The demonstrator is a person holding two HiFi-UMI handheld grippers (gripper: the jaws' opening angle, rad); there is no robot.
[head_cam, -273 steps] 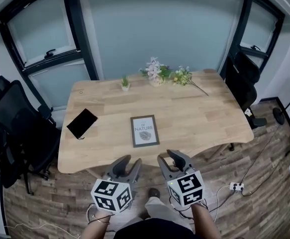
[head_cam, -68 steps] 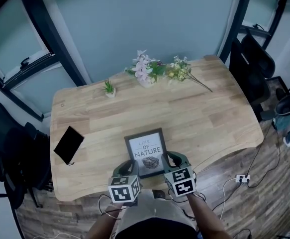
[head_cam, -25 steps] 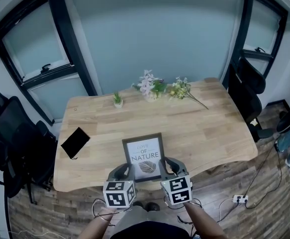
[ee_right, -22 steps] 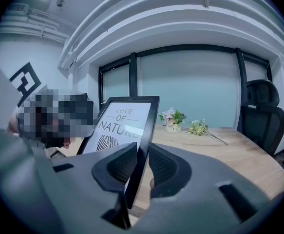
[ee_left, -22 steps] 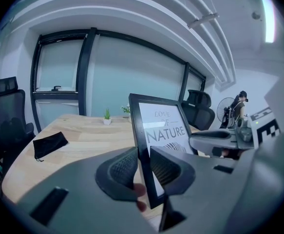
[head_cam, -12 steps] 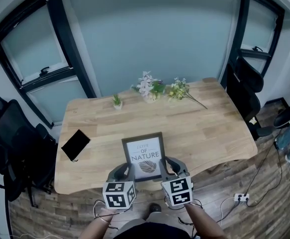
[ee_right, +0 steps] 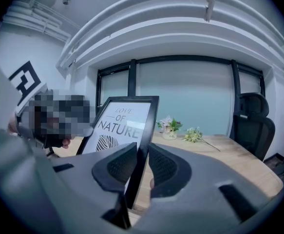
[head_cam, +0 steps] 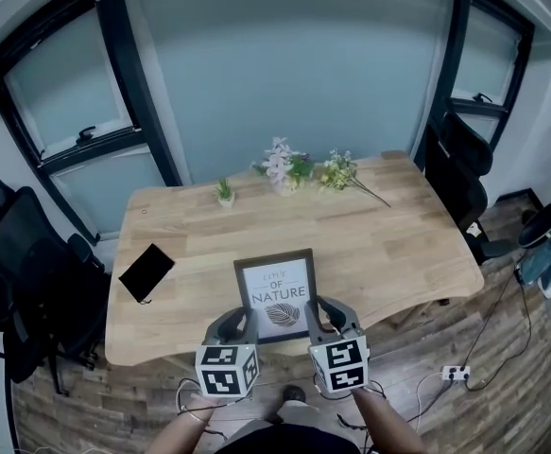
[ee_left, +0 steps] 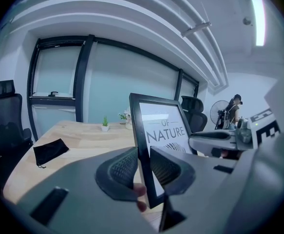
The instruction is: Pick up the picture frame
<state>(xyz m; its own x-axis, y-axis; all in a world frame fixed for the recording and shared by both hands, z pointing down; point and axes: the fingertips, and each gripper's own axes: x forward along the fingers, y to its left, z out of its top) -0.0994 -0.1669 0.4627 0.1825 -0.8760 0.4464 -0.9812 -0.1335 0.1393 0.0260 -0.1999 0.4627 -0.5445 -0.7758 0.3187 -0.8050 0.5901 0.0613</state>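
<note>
Now both grippers pinch the picture frame point(head_cam: 277, 291) by its lower corners. In the left gripper view, the left gripper point(ee_left: 142, 164) has its jaws narrowly parted, with its ribbed pads pressed onto the front and back of the frame's point(ee_left: 157, 130) black left border. The right gripper point(ee_right: 141, 164) does the same on the right border, its jaws closed down to the thickness of the frame point(ee_right: 124, 123). From the head view, the left gripper point(head_cam: 241, 322) and right gripper point(head_cam: 322, 314) flank the frame's bottom edge. The frame stands tilted over the near edge of the wooden table point(head_cam: 388, 244), its "NATURE" print facing the person. A black pouch point(head_cam: 146, 272) lies well apart on the left.
</note>
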